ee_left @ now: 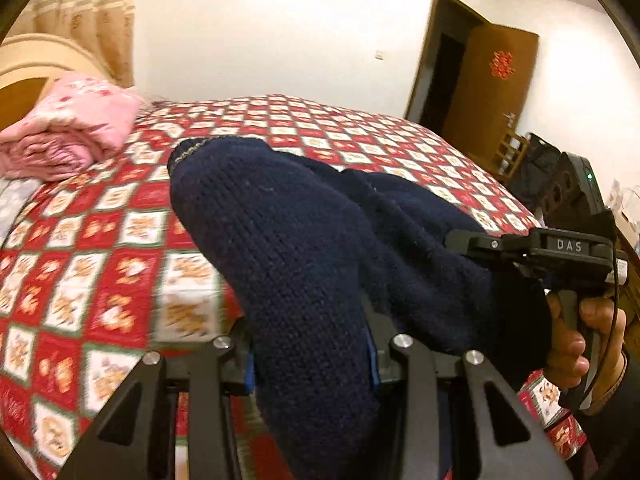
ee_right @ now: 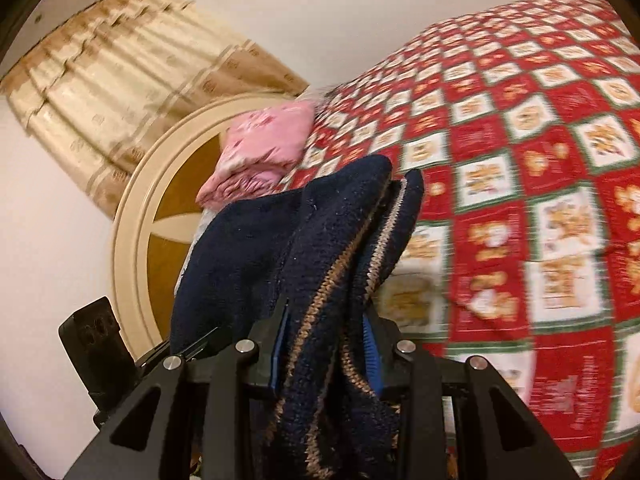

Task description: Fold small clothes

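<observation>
A dark navy knitted sweater [ee_left: 304, 240] is held up above the bed by both grippers. My left gripper [ee_left: 310, 364] is shut on a thick bunch of its knit, which drapes over the jaws and hides the fingertips. My right gripper [ee_right: 326, 340] is shut on another bunch of the navy sweater [ee_right: 320, 232], where tan striped trim shows. In the left wrist view the right gripper [ee_left: 472, 242] appears from the side with the knit in its fingers, a hand [ee_left: 580, 340] on its handle. In the right wrist view part of the left gripper's body [ee_right: 96, 344] shows at lower left.
The bed carries a red, white and green checked quilt [ee_left: 100, 248]. A folded pink blanket [ee_left: 68, 128] lies near the rounded wooden headboard [ee_right: 160, 184]. Beige curtains [ee_right: 120, 80] hang behind it. A brown door [ee_left: 492, 92] stands open at the far right, with a wooden rack beside it.
</observation>
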The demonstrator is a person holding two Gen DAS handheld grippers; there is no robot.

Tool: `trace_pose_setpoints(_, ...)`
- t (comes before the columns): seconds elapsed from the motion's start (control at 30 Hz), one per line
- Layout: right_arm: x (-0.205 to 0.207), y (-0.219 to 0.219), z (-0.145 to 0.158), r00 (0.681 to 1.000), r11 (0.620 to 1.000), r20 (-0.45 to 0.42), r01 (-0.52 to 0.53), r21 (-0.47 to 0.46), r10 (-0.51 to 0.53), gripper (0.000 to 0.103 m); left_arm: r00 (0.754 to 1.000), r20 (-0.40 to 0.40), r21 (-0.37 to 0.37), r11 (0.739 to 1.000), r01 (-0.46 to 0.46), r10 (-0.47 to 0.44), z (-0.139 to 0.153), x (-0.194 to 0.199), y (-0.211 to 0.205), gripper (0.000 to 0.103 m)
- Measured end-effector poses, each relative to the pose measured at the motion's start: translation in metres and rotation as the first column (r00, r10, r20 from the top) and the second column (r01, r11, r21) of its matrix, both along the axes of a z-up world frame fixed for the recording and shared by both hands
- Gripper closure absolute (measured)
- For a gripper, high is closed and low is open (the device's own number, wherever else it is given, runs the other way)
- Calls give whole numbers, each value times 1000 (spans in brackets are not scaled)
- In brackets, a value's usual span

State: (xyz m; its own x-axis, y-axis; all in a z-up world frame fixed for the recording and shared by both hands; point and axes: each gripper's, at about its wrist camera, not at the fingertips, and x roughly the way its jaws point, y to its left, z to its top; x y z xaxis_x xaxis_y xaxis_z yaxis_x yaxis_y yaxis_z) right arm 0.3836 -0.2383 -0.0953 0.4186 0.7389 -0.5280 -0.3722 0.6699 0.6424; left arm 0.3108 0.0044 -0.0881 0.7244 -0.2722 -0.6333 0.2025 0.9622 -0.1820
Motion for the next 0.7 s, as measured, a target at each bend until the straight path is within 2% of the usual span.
trace_pose_setpoints(0.4,-8,141,-3,984,984,5,-178,-29,179,70,985,11,-13,985,-171,171,-1,-42,102,63)
trace_pose_setpoints(0.7,-6,216,-18,962,961,-20,-272,-60,271,70,964,-19,-43,963,-266,266,-18,-60,161,63)
